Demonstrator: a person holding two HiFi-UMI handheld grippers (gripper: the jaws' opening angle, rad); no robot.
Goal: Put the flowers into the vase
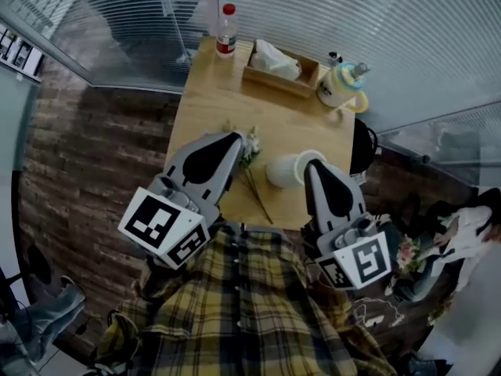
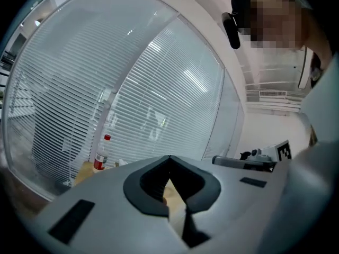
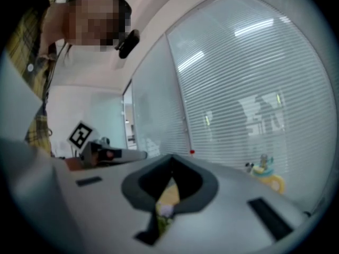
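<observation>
A few flowers [image 1: 250, 149] with long stems lie on the wooden table [image 1: 211, 92] near its front edge. Just right of them is a white vase [image 1: 283, 171]. My left gripper [image 1: 233, 138] hovers right beside the blooms, its jaws shut and nothing between them [image 2: 169, 159]. My right gripper [image 1: 311, 164] reaches over the vase's rim; its jaw tips meet [image 3: 170, 157], so it is shut too. Through the slit below those tips a pale bloom [image 3: 165, 211] shows on the table beyond, not gripped.
At the table's far side stand a red-capped bottle [image 1: 226, 31], a wooden tray [image 1: 307, 84] with white tissue, and a yellow-and-teal jug [image 1: 342, 86]. Glass walls with blinds close in behind. A dark chair [image 1: 362, 149] sits at the table's right edge.
</observation>
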